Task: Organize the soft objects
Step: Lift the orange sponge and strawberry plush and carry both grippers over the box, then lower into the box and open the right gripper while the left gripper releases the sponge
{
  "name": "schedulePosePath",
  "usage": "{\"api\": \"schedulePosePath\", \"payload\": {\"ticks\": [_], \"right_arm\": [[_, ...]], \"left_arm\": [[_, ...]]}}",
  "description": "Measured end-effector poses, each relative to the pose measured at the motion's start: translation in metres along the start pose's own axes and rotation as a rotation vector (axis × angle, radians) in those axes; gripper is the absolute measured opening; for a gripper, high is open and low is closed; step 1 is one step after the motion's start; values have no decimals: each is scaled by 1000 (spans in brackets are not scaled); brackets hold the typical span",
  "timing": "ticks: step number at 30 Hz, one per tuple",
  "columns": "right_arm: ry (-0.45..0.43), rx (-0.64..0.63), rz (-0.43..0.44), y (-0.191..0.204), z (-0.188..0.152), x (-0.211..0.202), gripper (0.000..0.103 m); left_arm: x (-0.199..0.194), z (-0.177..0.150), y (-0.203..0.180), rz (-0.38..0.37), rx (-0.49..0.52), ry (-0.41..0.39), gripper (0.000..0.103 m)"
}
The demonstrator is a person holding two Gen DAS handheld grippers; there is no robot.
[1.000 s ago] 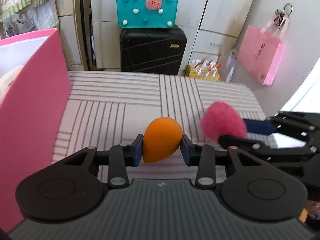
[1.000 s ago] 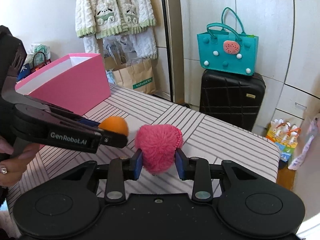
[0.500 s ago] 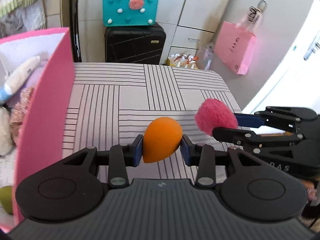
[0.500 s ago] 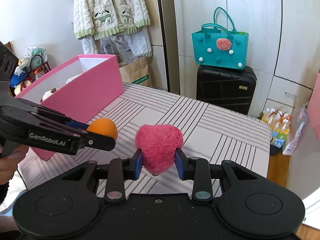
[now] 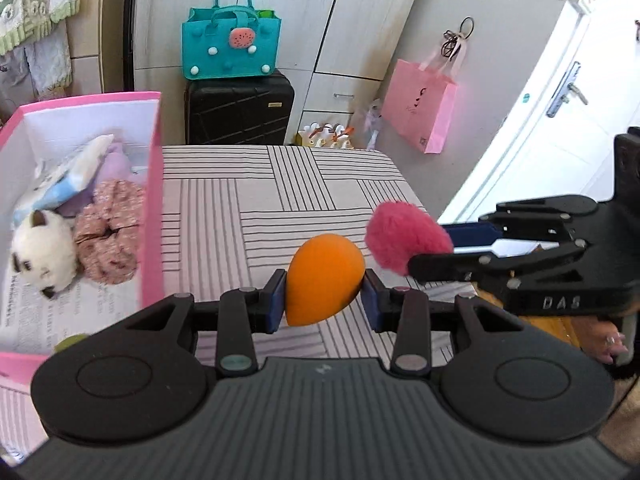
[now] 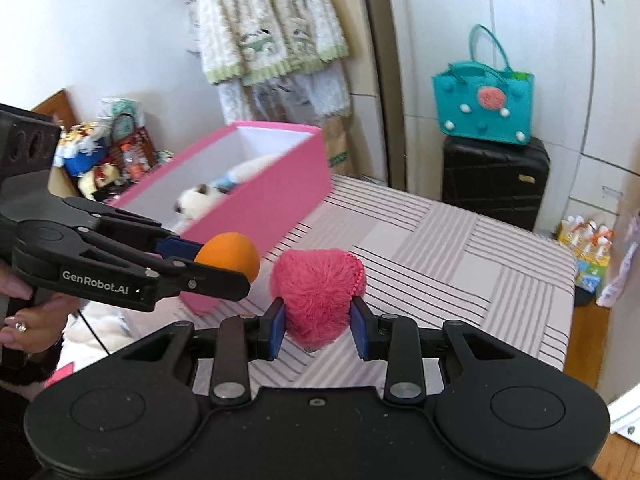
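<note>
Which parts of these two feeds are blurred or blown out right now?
Left wrist: pink box contents motion-smeared, doorway at right blown out, orange sponge sharp. Right wrist: hanging clothes and box interior soft, pink pompom crisp, fisheye bends the cabinets.

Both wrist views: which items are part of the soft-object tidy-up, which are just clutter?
Job:
- orange sponge, shut in left tongs
- pink pompom, shut in right tongs
- pink box, holding a plush cat and a scrunchie

Lying about:
- teal bag
- black suitcase
- pink gift bag
- hanging clothes
</note>
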State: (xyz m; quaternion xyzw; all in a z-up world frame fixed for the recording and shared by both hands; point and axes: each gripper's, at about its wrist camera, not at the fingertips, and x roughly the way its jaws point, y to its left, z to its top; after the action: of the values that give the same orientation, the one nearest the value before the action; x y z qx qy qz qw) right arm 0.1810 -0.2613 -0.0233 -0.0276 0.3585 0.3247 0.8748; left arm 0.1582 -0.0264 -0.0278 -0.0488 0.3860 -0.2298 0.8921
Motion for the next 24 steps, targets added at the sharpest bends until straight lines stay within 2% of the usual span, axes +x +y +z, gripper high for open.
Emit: {"api": "schedulePosePath", "payload": {"ticks": [7,13,19,24], "right_arm": [[-33,-49,62,32,17,-6,39],[-38,-98,110,54,38,9,39],[-28,-148,150,73,58,28,39],[-16,-181,184,85,76,49,39]], "left_arm": [[-41,-5,30,48,-1,-16,38],[-65,-2,64,169,2,-36,38],[-67,6,95,262,19,-18,38],[-55,13,119,330,48,29,38]]}}
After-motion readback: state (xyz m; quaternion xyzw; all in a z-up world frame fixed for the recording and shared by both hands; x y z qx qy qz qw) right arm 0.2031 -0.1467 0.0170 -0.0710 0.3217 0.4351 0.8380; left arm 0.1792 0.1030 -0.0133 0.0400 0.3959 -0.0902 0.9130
